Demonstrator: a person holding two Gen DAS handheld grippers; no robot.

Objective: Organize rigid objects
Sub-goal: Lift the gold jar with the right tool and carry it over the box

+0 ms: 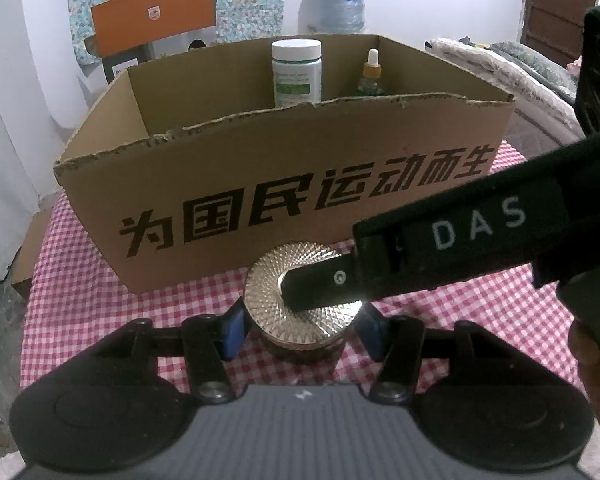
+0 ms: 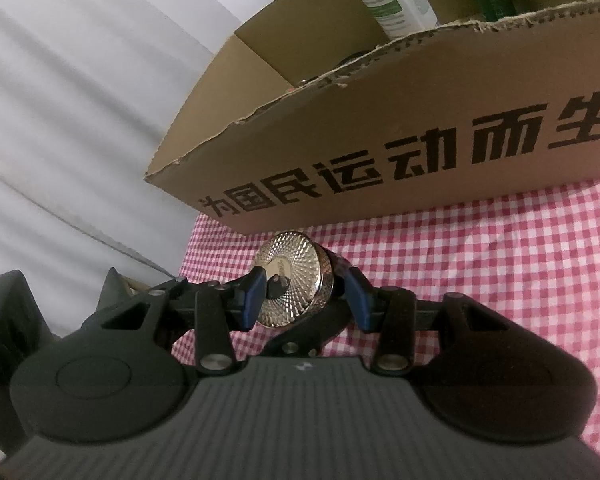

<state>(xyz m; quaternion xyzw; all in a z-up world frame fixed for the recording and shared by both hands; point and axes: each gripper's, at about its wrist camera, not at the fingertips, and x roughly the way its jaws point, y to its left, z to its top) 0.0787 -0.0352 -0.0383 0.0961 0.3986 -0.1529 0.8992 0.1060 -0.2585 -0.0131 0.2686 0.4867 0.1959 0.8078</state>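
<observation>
A jar with a gold faceted lid (image 1: pixel 300 280) stands on the checked cloth in front of a cardboard box (image 1: pixel 284 184). My left gripper (image 1: pixel 302 330) is open, with its blue pads (image 1: pixel 234 328) on either side of the jar's body, close to it. My right gripper (image 2: pixel 306 298) comes in from the right, and its finger (image 1: pixel 324 286) lies over the lid. In the right wrist view its pads (image 2: pixel 254 300) sit on either side of the lid (image 2: pixel 290 276); whether they press it I cannot tell. Inside the box stand a white bottle (image 1: pixel 297 74) and a dropper bottle (image 1: pixel 371 74).
The box (image 2: pixel 400 152) takes up the far half of the red-and-white checked table (image 1: pixel 480 304). A white curtain (image 2: pixel 80 100) hangs at the left. A water jug (image 1: pixel 342 2) and an orange carton (image 1: pixel 152 16) stand behind the box.
</observation>
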